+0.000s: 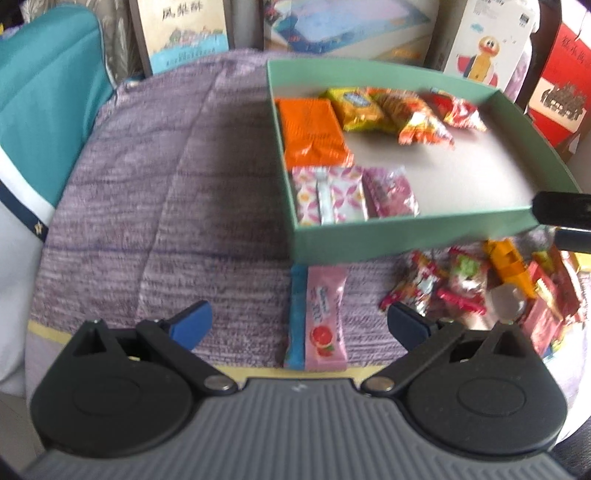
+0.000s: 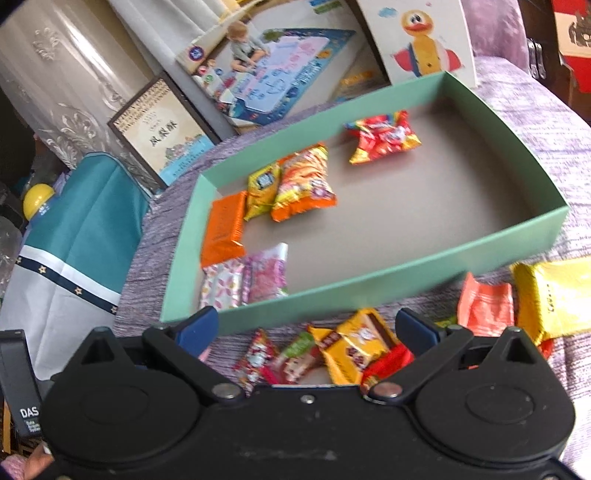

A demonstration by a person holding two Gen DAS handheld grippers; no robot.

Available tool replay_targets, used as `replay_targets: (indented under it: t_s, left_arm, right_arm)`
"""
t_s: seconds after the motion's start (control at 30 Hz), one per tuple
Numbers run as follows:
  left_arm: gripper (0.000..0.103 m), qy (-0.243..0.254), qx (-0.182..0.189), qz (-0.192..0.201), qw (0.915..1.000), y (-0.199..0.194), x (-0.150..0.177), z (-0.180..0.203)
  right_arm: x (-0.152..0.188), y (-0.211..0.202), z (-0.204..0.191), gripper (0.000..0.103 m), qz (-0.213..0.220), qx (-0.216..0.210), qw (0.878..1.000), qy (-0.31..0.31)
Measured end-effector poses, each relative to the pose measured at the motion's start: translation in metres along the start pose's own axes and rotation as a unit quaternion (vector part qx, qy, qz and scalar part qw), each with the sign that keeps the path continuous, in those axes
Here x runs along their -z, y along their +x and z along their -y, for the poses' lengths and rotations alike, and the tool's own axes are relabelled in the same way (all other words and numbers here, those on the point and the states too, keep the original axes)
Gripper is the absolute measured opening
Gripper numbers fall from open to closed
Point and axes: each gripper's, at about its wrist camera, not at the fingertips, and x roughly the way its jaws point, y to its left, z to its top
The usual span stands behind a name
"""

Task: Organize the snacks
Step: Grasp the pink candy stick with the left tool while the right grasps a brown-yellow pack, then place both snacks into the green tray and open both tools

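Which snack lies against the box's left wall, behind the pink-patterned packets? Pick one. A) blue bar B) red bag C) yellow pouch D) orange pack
D: the orange pack lies along the left wall of the box, just behind the pink-patterned packets.

— Any writing you can read?
— The framed box (image 1: 183, 33) at eleven o'clock behind the bed carries three large Chinese characters, 凤梨酥. The right wrist view shows the same three.
— And at eight o'clock in that view?
— A black device (image 2: 23, 384) with white letters "DAS"; the lines under it are too small.
— The snack packets?
— Too blurred.
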Motion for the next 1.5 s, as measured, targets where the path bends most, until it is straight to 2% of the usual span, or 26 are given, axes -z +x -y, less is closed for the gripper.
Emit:
replay_targets:
  t_s: [0.07, 0.23, 0.37, 0.43, 0.5, 0.57, 0.63, 0.67, 0.7, 0.73, 0.87, 0.93, 0.97, 1.0, 1.03, 1.07, 1.2, 1.5]
  left_arm:
    - [0.103, -0.003, 0.0, -0.007, 1.0, 0.006, 0.003, -0.002]
    - [0.103, -0.004, -0.001, -0.016, 0.9999, 0.017, 0.005, -0.003]
    - [0.103, -0.003, 0.002, -0.017, 0.9998, 0.02, 0.006, -0.001]
    - [0.099, 0.002, 0.003, -0.016, 0.9999, 0.021, 0.007, 0.0]
    - [0.095, 0.007, 0.001, -0.016, 0.9998, 0.025, 0.007, 0.003]
    - [0.087, 0.019, -0.007, -0.004, 0.9998, 0.025, 0.007, 0.009]
    - [0.067, 0.026, 0.0, 0.004, 0.9996, 0.023, 0.006, 0.013]
    - [0.06, 0.031, 0.004, 0.009, 0.9995, 0.021, 0.006, 0.016]
    - [0.043, 0.036, 0.009, 0.012, 0.9992, 0.019, 0.005, 0.017]
    - [0.035, 0.038, 0.015, 0.012, 0.9991, 0.018, 0.005, 0.018]
    - [0.034, 0.039, 0.026, 0.01, 0.9989, 0.017, 0.005, 0.016]
    - [0.034, 0.035, 0.029, 0.01, 0.9989, 0.016, 0.006, 0.013]
    - [0.034, 0.035, 0.03, 0.011, 0.9989, 0.016, 0.007, 0.012]
    - [0.034, 0.035, 0.03, 0.012, 0.9989, 0.016, 0.008, 0.011]
    - [0.035, 0.037, 0.029, 0.013, 0.9988, 0.015, 0.008, 0.011]
    - [0.035, 0.039, 0.028, 0.014, 0.9988, 0.016, 0.008, 0.011]
    - [0.023, 0.044, 0.019, 0.019, 0.9987, 0.014, 0.008, 0.017]
    - [0.021, 0.025, 0.05, 0.007, 0.9984, -0.002, 0.012, 0.017]
  right_arm:
    - [0.002, 0.0, 0.006, 0.103, -0.002, 0.004, 1.0, 0.002]
    - [0.005, 0.003, 0.012, 0.092, -0.003, 0.014, 1.0, -0.008]
    - [0.009, -0.001, 0.017, 0.092, -0.003, 0.02, 1.0, -0.011]
    - [0.014, -0.005, 0.019, 0.091, 0.0, 0.025, 1.0, -0.011]
    - [0.02, -0.009, 0.018, 0.083, 0.006, 0.03, 0.999, -0.018]
    - [0.02, -0.009, 0.016, 0.08, 0.016, 0.037, 0.999, -0.028]
    - [0.016, -0.003, 0.014, 0.07, 0.011, 0.034, 0.999, -0.035]
    - [0.014, 0.002, 0.013, 0.069, 0.005, 0.031, 0.999, -0.037]
    - [0.012, 0.007, 0.011, 0.069, 0.0, 0.031, 0.999, -0.042]
    - [0.01, 0.012, 0.008, 0.069, -0.003, 0.033, 0.998, -0.049]
    - [0.011, 0.034, 0.002, 0.069, -0.043, 0.028, 0.996, -0.067]
    - [0.015, 0.041, 0.001, 0.069, -0.046, 0.042, 0.995, -0.078]
    - [0.017, 0.042, 0.001, 0.065, -0.043, 0.048, 0.994, -0.082]
    - [0.02, 0.043, 0.001, 0.048, -0.039, 0.051, 0.994, -0.087]
    - [0.022, 0.043, 0.0, 0.036, -0.034, 0.055, 0.994, -0.091]
    - [0.023, 0.043, -0.001, 0.035, -0.029, 0.059, 0.993, -0.099]
    - [0.022, 0.042, -0.004, 0.028, -0.025, 0.062, 0.992, -0.105]
    - [0.022, 0.018, -0.009, 0.023, -0.004, 0.044, 0.994, -0.101]
